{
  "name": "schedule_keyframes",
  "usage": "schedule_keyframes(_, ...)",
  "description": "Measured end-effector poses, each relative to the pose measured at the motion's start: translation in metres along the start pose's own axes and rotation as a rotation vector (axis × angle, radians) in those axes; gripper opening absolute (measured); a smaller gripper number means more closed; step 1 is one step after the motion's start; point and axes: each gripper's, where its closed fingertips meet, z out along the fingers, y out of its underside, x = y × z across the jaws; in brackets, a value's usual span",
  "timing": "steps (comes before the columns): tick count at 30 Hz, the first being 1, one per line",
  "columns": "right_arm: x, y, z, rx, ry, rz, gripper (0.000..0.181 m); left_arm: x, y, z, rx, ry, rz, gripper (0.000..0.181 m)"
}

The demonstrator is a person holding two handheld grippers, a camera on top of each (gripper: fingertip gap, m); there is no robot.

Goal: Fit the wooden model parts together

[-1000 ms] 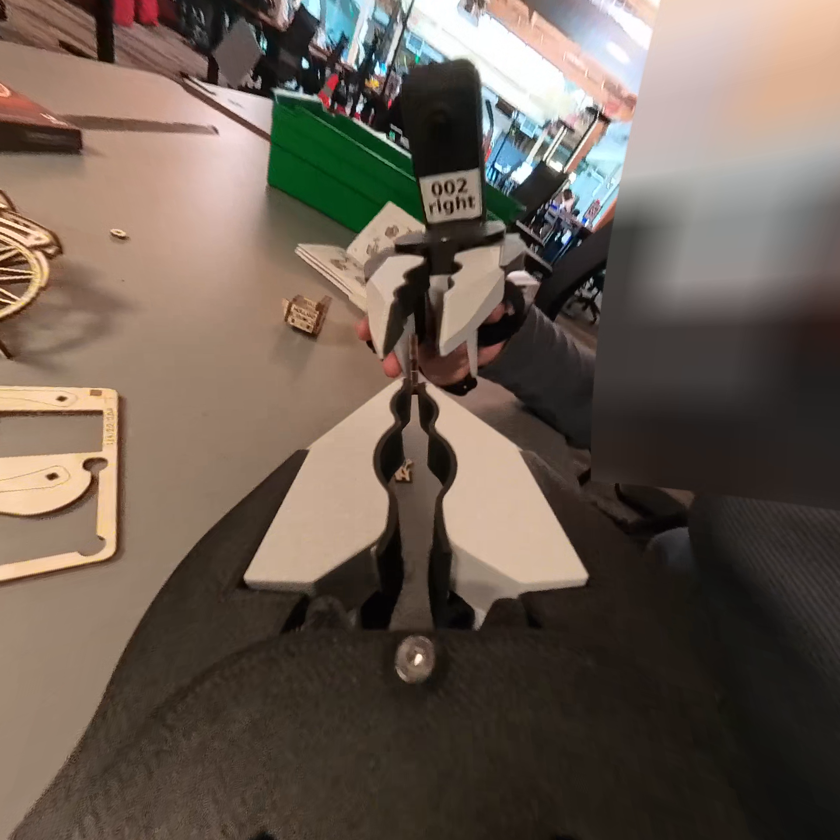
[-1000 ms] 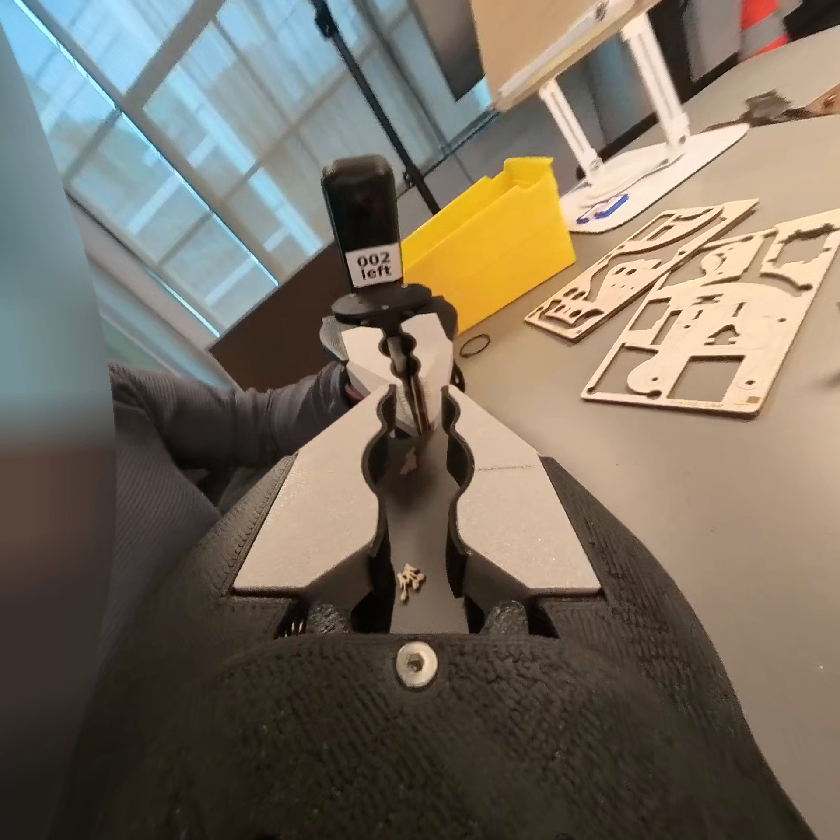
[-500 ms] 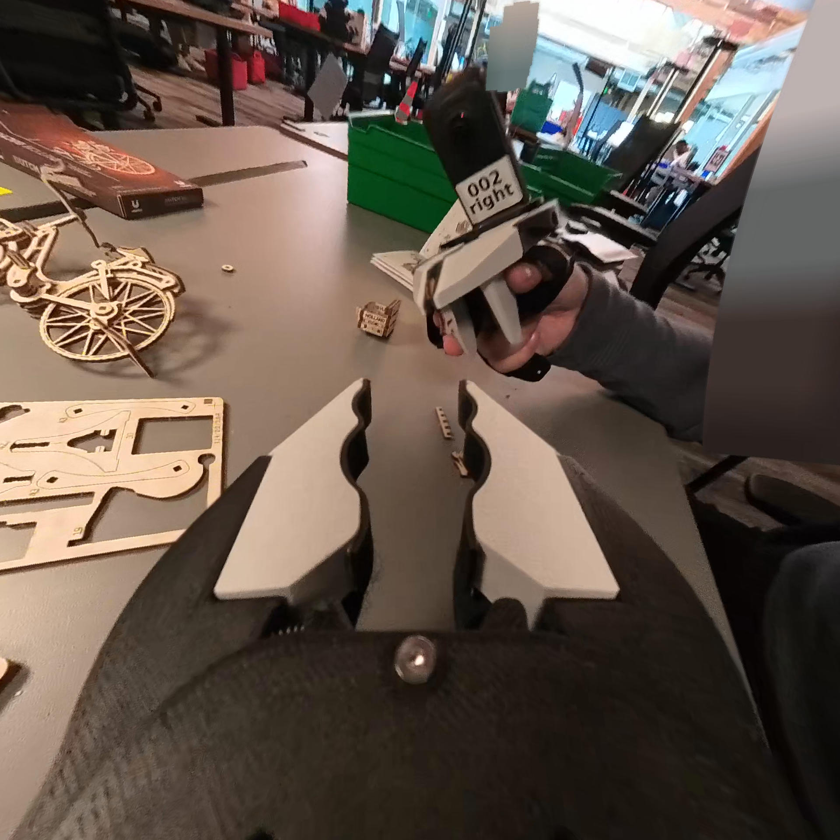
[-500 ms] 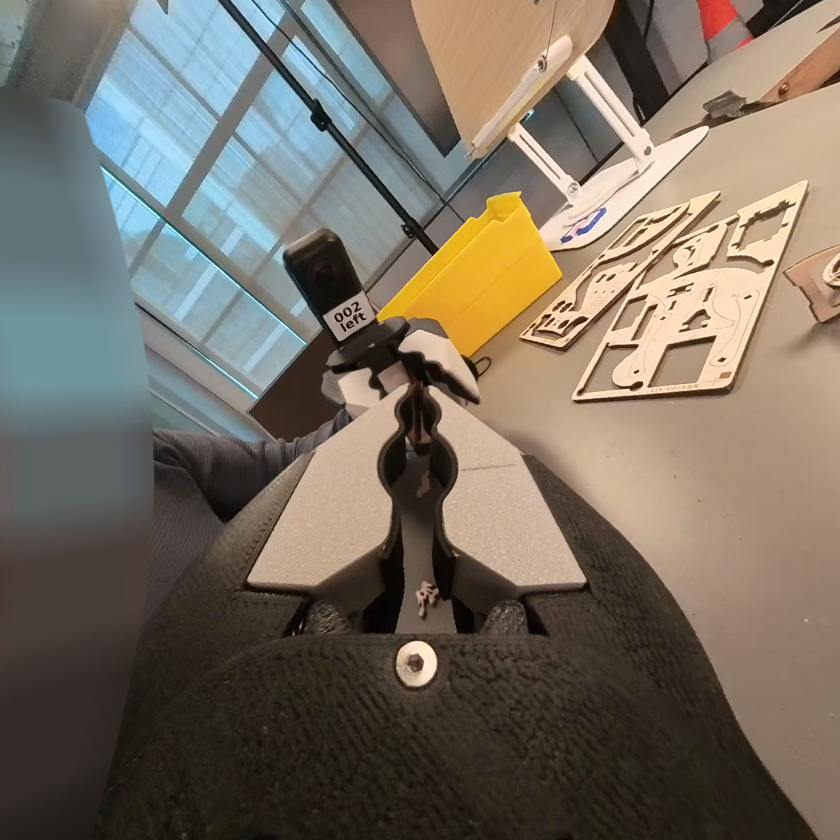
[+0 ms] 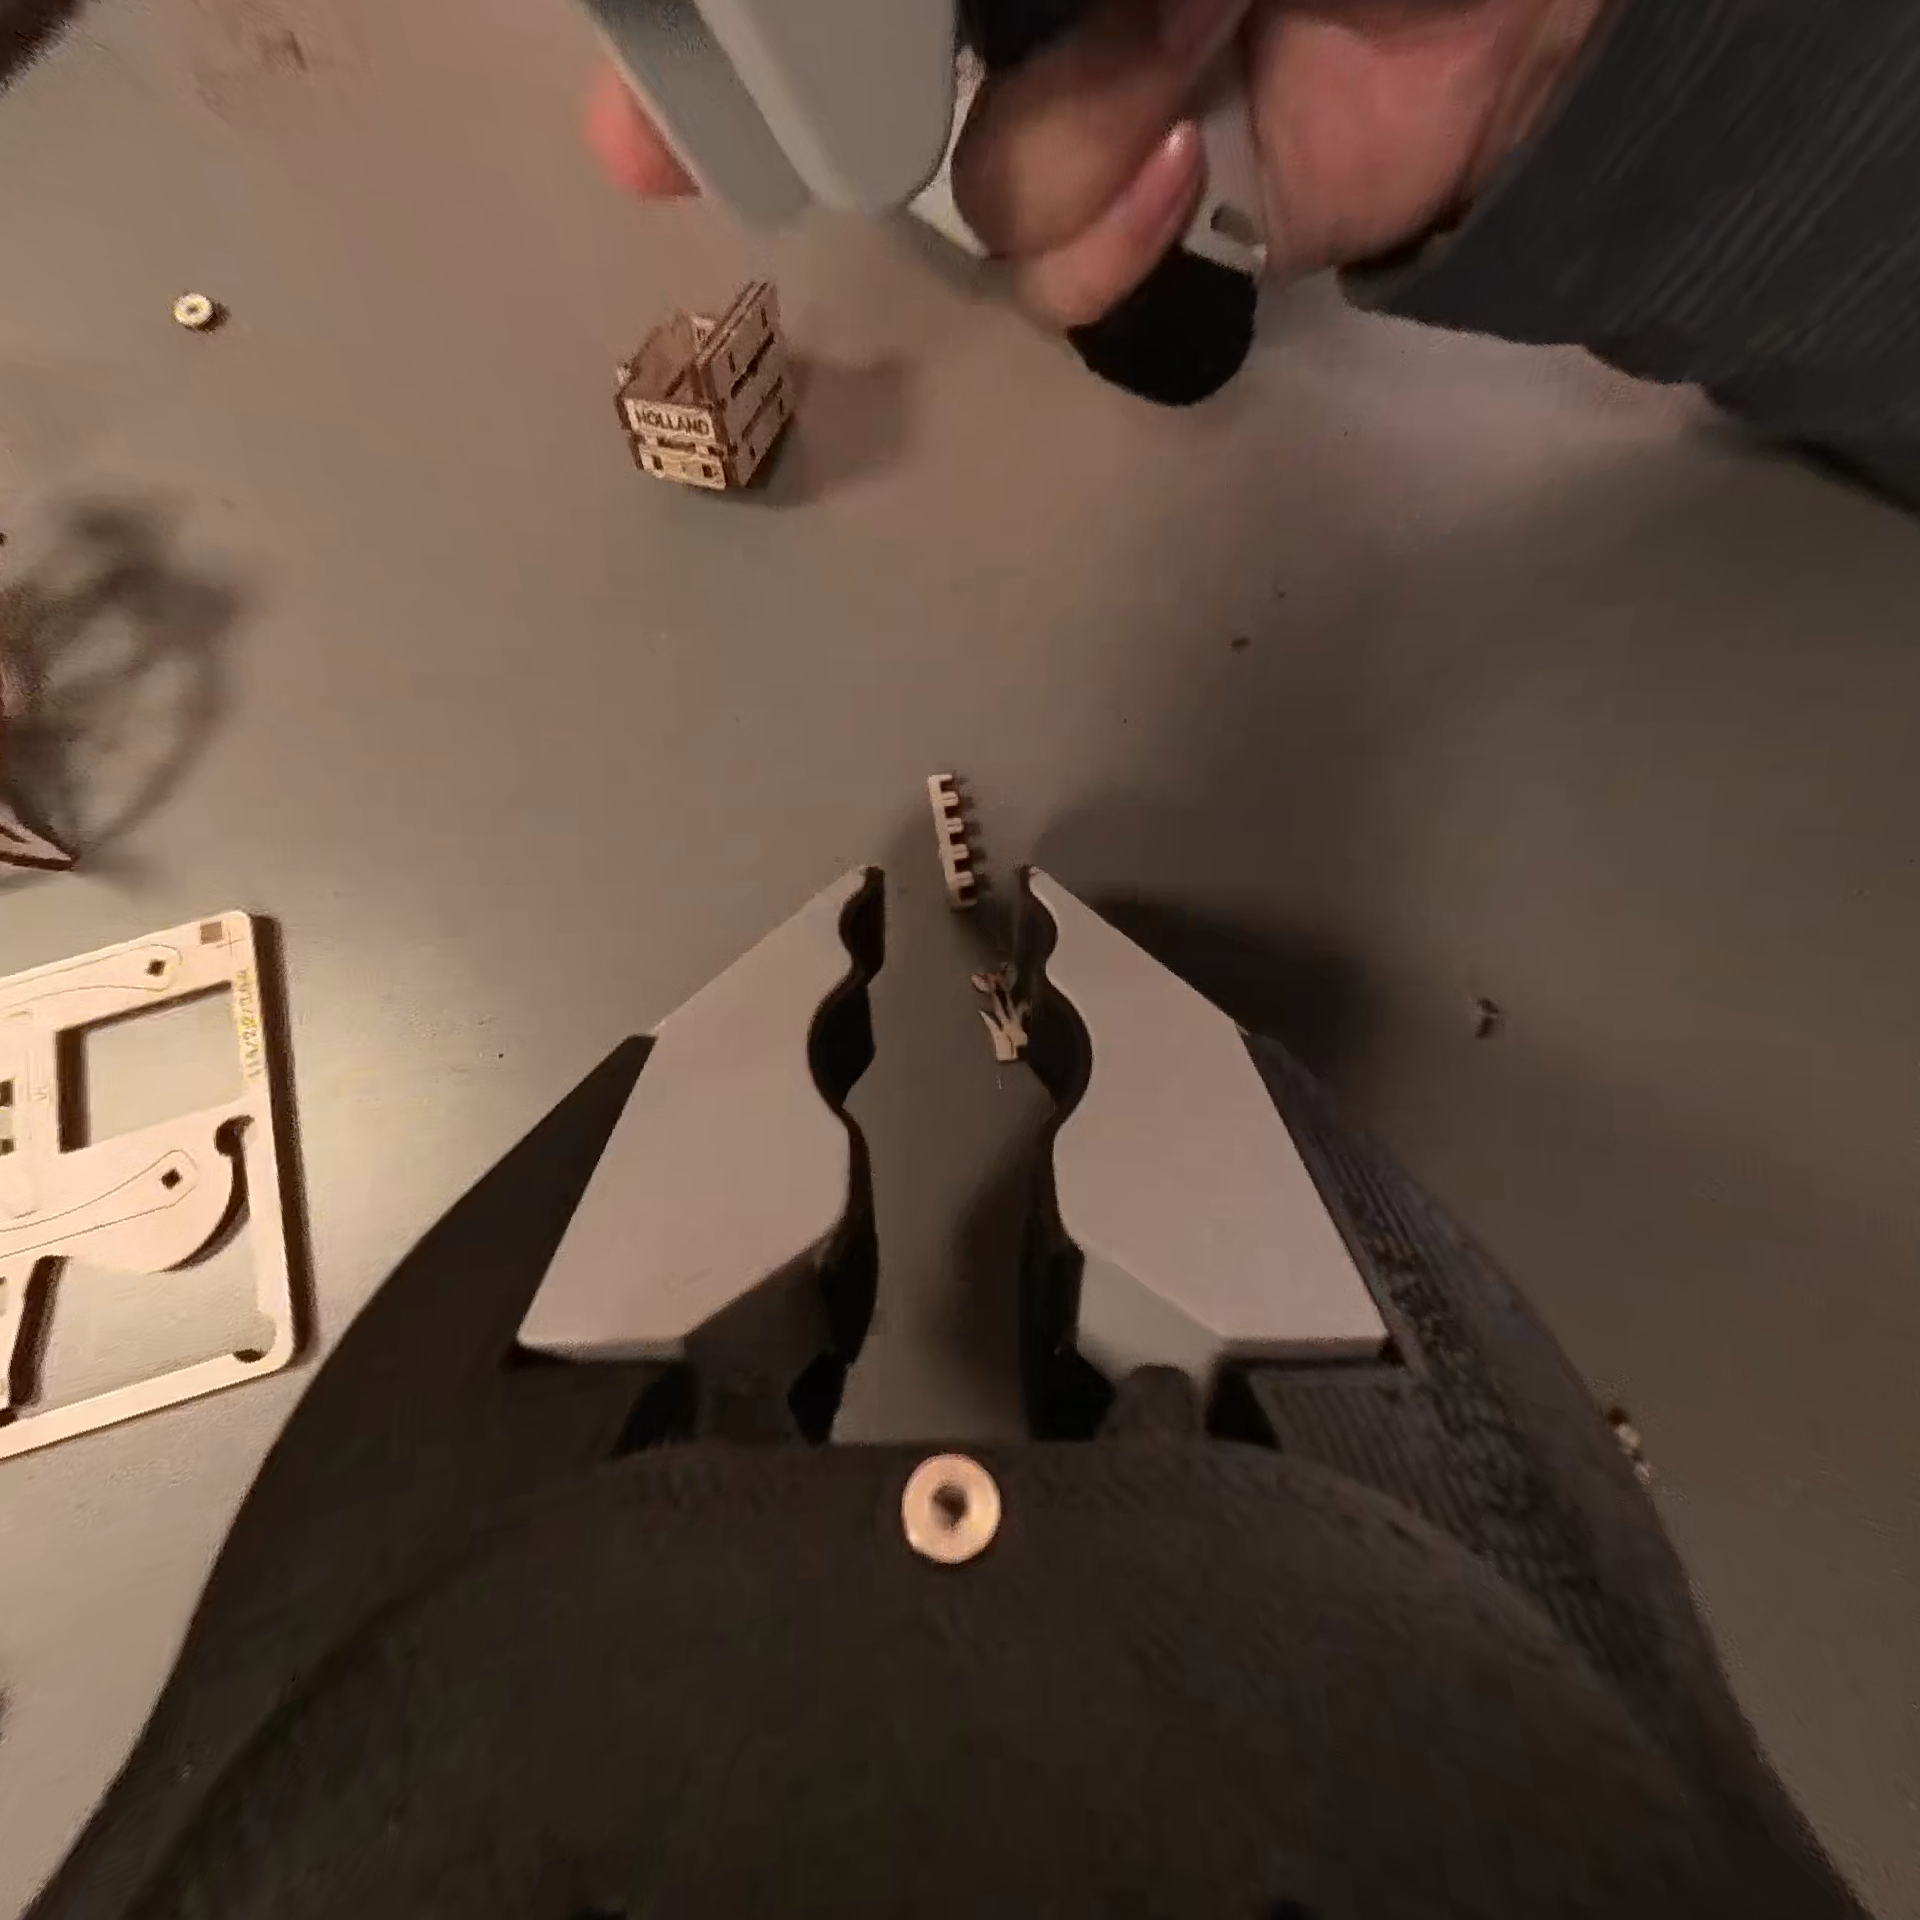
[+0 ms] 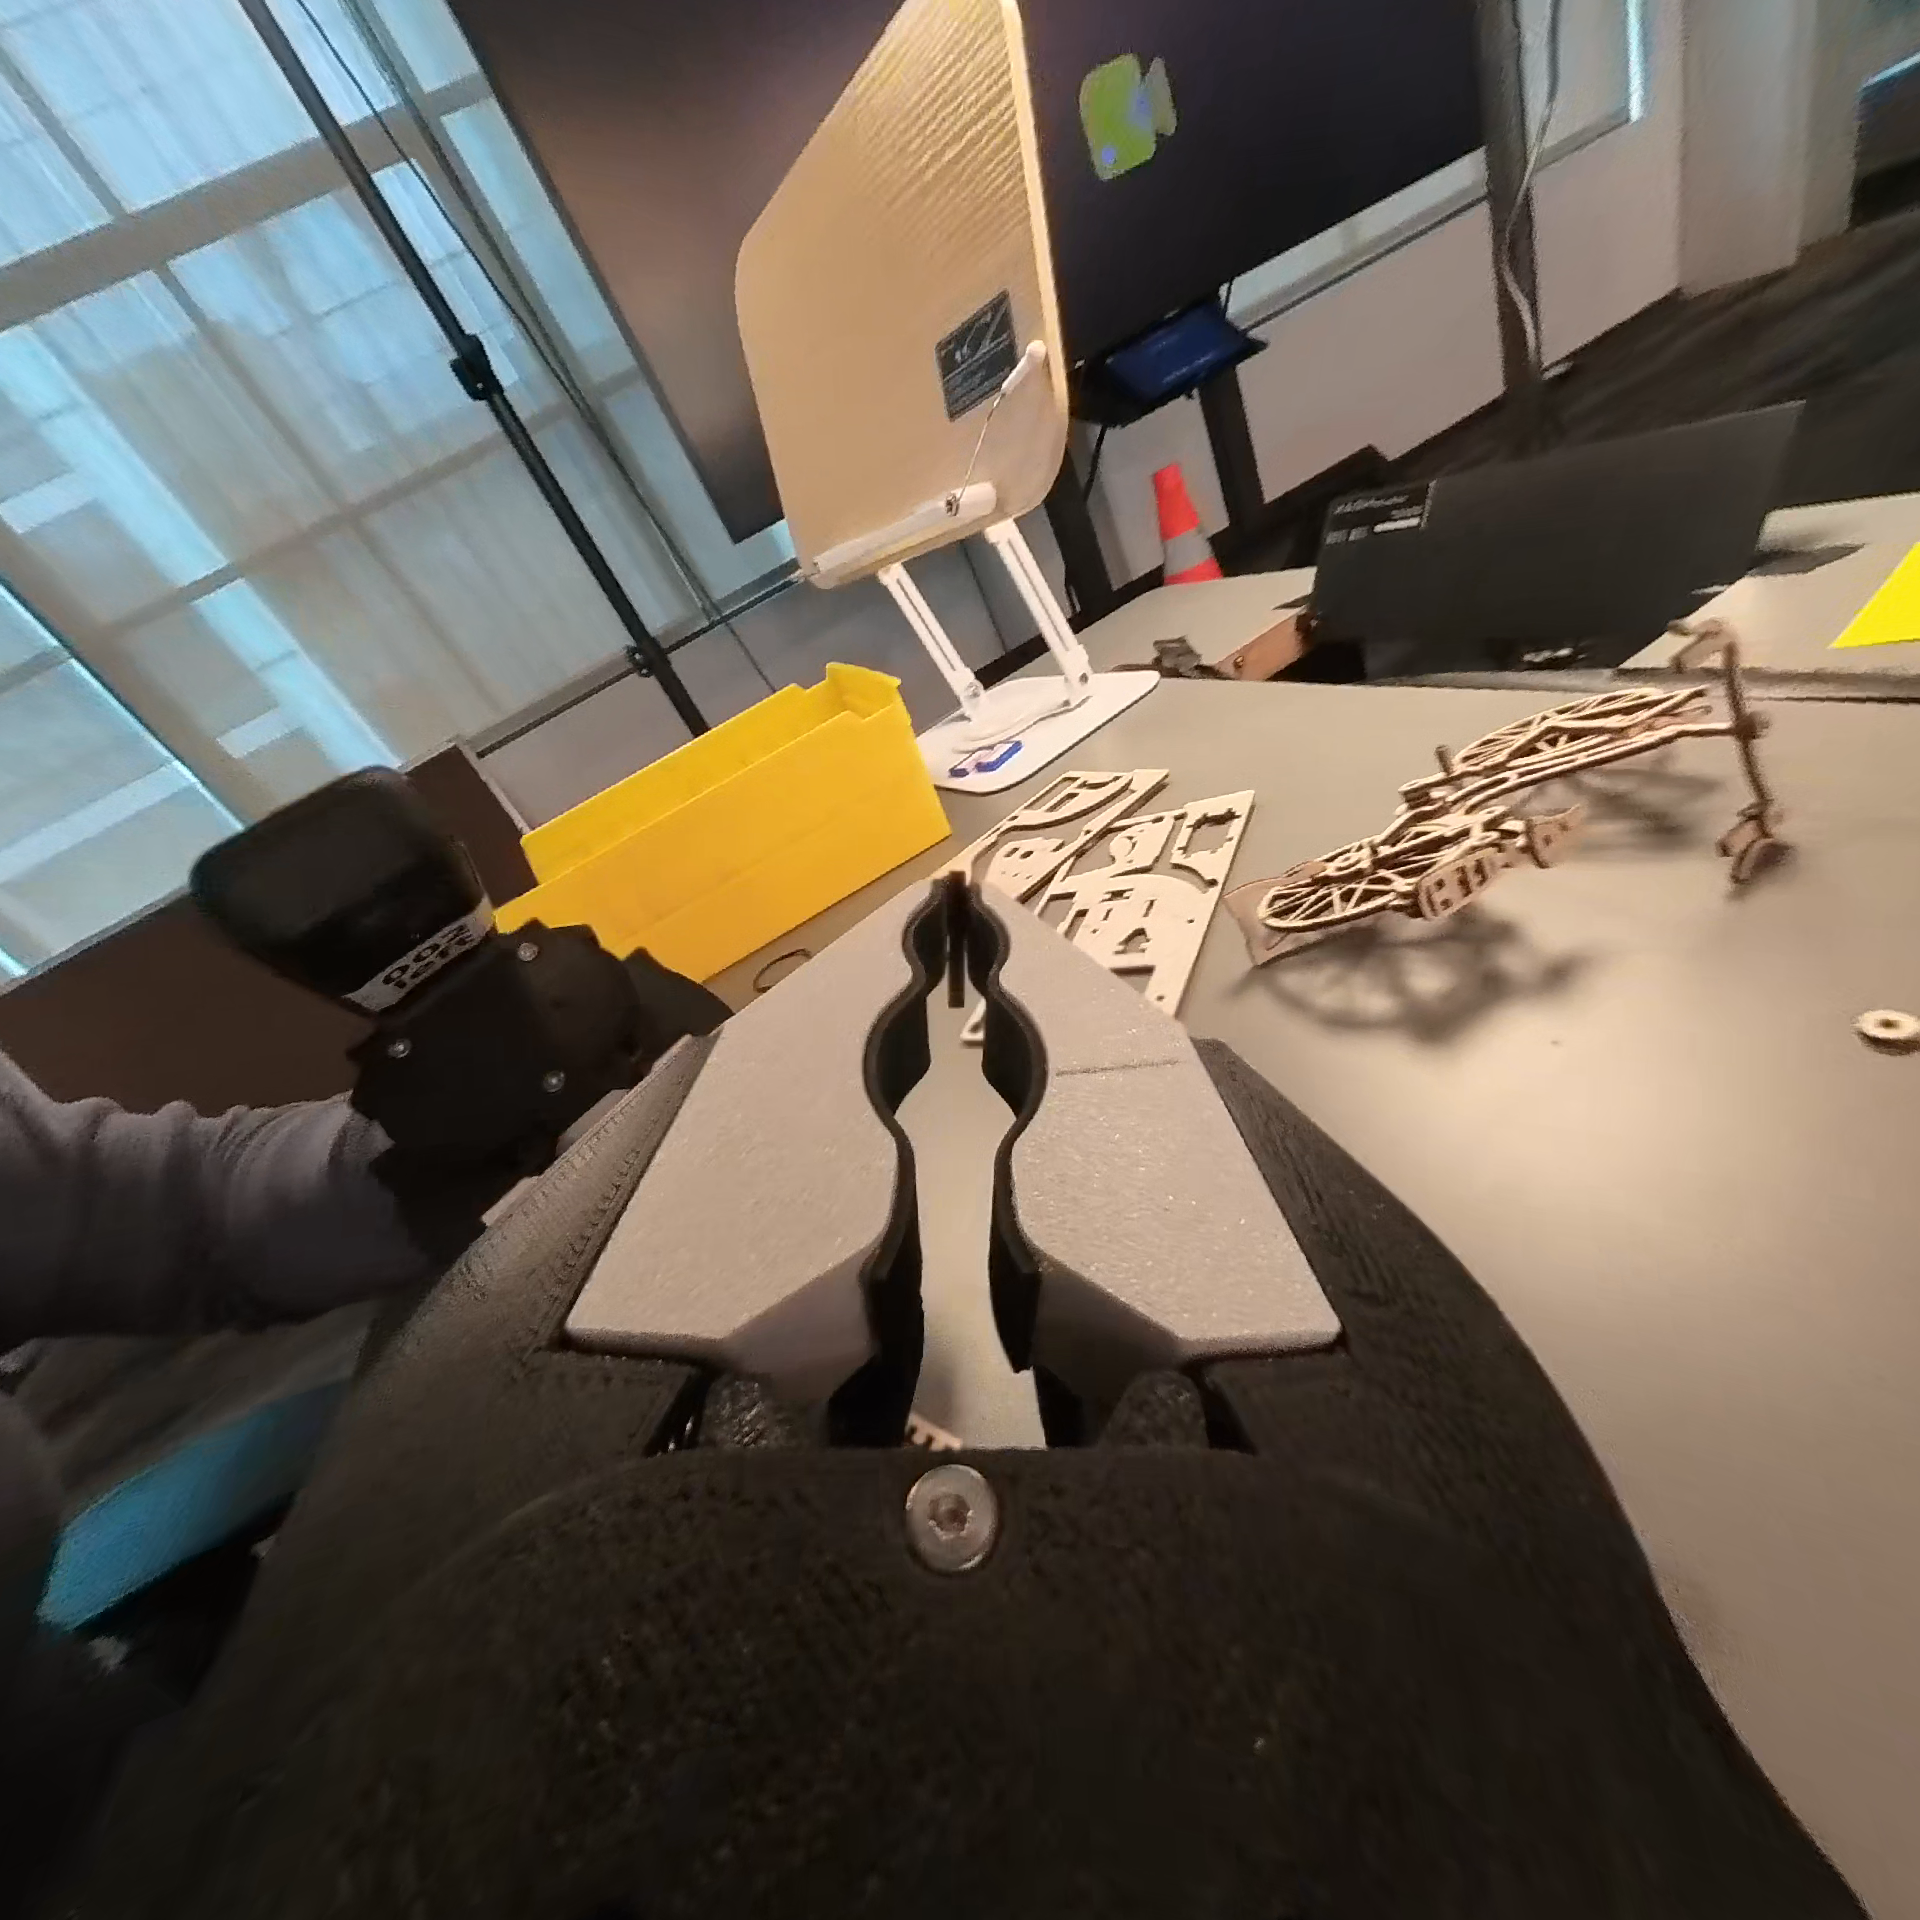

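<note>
My left gripper (image 5: 951, 881) is open and points down at the grey table. A small comb-shaped wooden part (image 5: 951, 821) lies on the table at its tips. A tiny wooden sliver (image 5: 1003, 1013) lies between its fingers, close to the right one. My right gripper (image 6: 954, 899) is shut on a thin dark flat part (image 6: 954, 966) held edge-on at its tips, above the table. In the left wrist view the right gripper (image 5: 821, 114) and the hand holding it are blurred at the top. The left gripper (image 6: 416, 977) shows low at the left of the right wrist view.
A small wooden crate (image 5: 707, 400), a washer (image 5: 190, 310) and a cut-out wooden sheet (image 5: 135, 1164) lie left of the left gripper. The right wrist view shows a yellow bin (image 6: 748, 821), wooden sheets (image 6: 1122, 883), a wooden bicycle model (image 6: 1455, 842), a book stand (image 6: 914, 312) and a washer (image 6: 1886, 1027). It is some 20 centimetres from my right tips to the washer (image 6: 1886, 1027). The left camera catches it too, in the left wrist view (image 5: 197, 301).
My left gripper has opened and tipped down toward the table, over the two small parts. My right gripper has swung away to the right, still shut on the thin part.
</note>
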Motion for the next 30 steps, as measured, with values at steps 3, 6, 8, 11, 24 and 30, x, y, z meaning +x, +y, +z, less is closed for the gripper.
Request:
schedule_keyframes(3, 0.003, -0.006, -0.007, 0.033, 0.003, -0.023, 0.0, -0.002, 0.003, 0.007, -0.055, -0.007, -0.015, 0.019)
schedule_keyframes(6, 0.003, -0.014, -0.012, 0.079, 0.006, -0.061, 0.0, -0.002, 0.004, 0.014, -0.102, -0.021, -0.002, 0.015)
schedule_keyframes(8, 0.003, -0.018, -0.015, 0.095, 0.01, -0.094, 0.0, 0.002, 0.004, 0.015, -0.133, -0.007, 0.011, 0.005)
schedule_keyframes(11, 0.0, -0.022, -0.018, 0.118, -0.009, -0.125, 0.0, 0.003, 0.004, 0.015, -0.172, -0.013, 0.037, 0.003)
schedule_keyframes(24, -0.014, 0.007, 0.03, 0.09, -0.02, -0.167, 0.0, -0.074, -0.033, -0.047, 0.493, 0.422, -0.873, 0.002)
schedule_keyframes(30, -0.011, 0.025, 0.064, 0.029, -0.035, -0.021, 0.0, -0.096, -0.022, -0.07, 0.629, 0.614, -1.091, 0.001)
